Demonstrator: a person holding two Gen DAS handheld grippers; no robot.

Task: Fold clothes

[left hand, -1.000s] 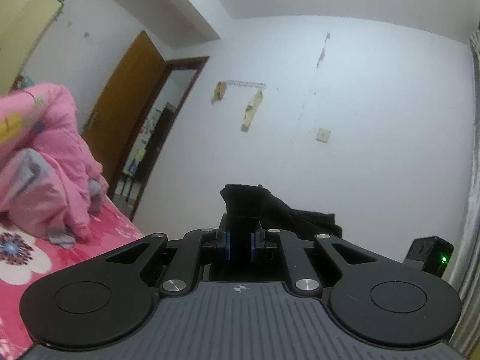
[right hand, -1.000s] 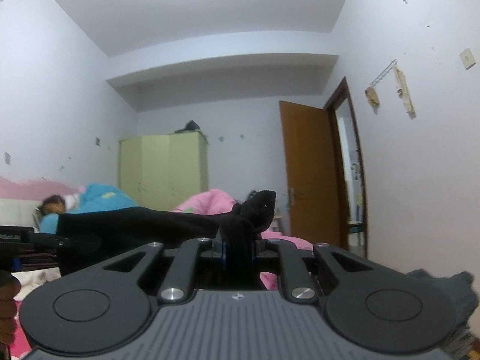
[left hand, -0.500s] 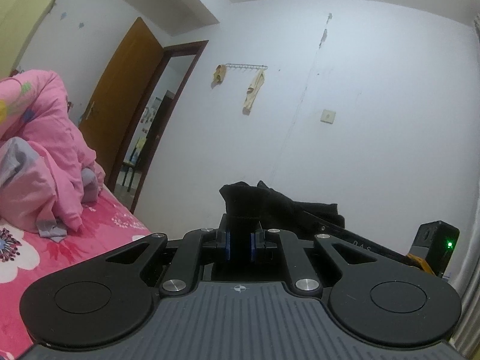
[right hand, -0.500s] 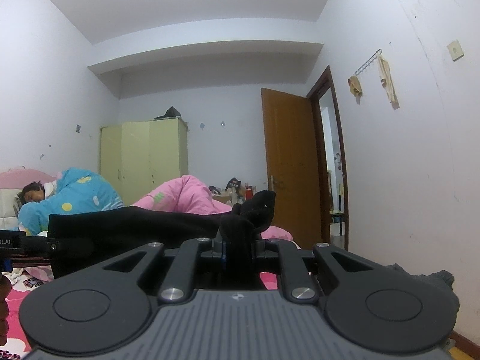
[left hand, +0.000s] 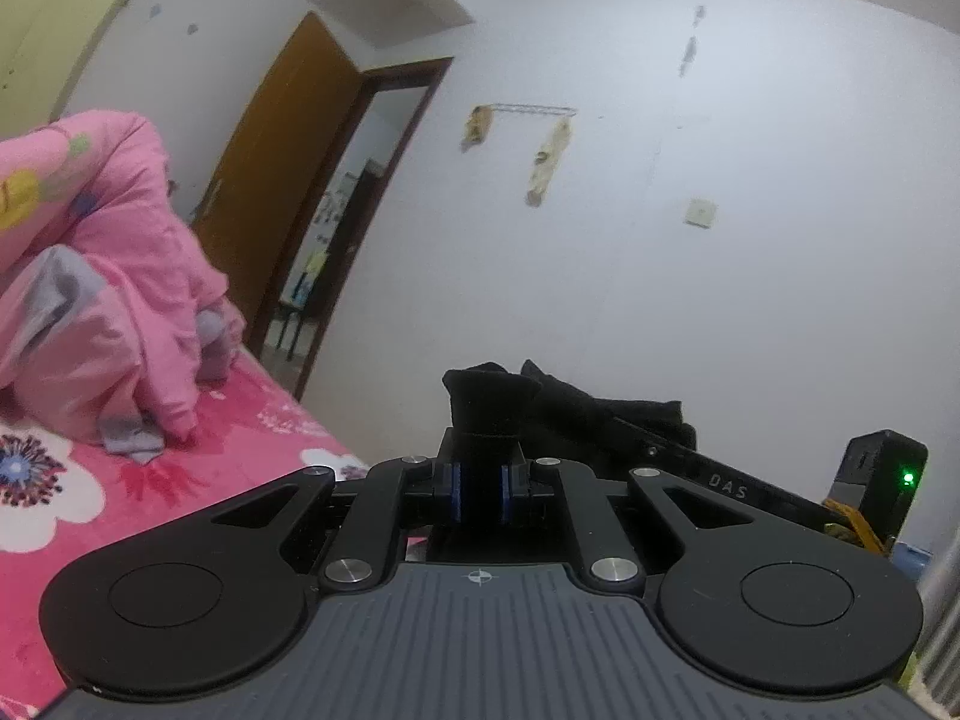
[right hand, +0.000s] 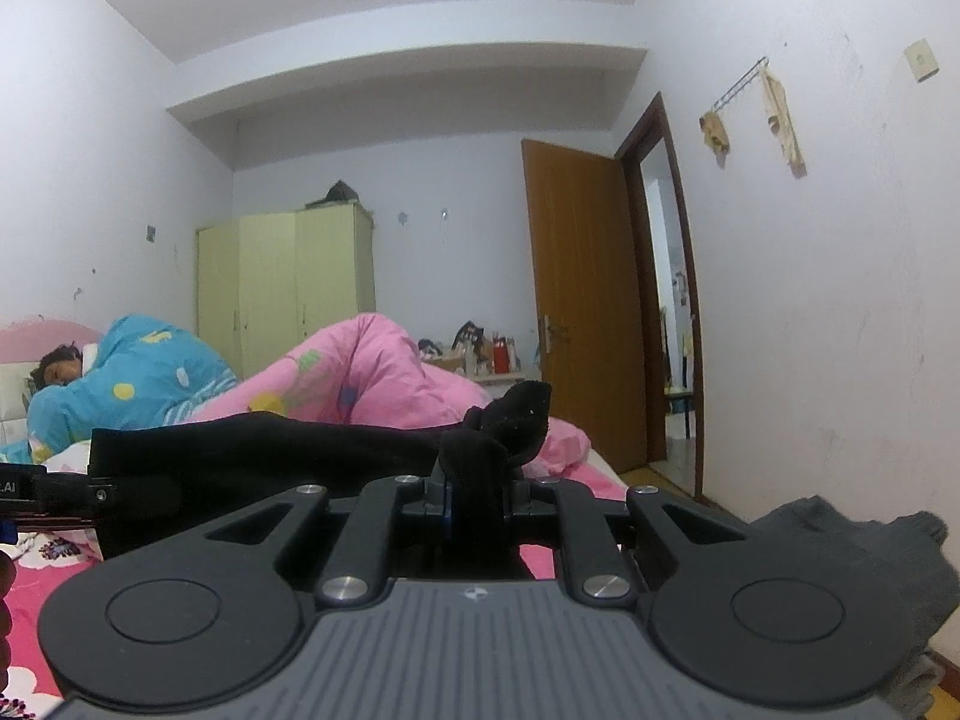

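I still have both the left gripper (left hand: 478, 489) and right gripper (right hand: 478, 495) fingers clamped on the black garment (right hand: 270, 450), now carried lower toward the bed (left hand: 252, 450).

Soft, even indoor light is filling both views, with a cool bluish cast lying over the plain white walls (left hand: 750, 312). The brightest patch is showing on the ceiling at the top of the right wrist view. Shadows are staying faint and diffuse. The left wrist view is looking slightly blurred, with grain showing in the crumpled black fabric (left hand: 576, 414). Fisheye distortion is bending the brown wooden door (right hand: 576, 300) and darkening the frame corners.
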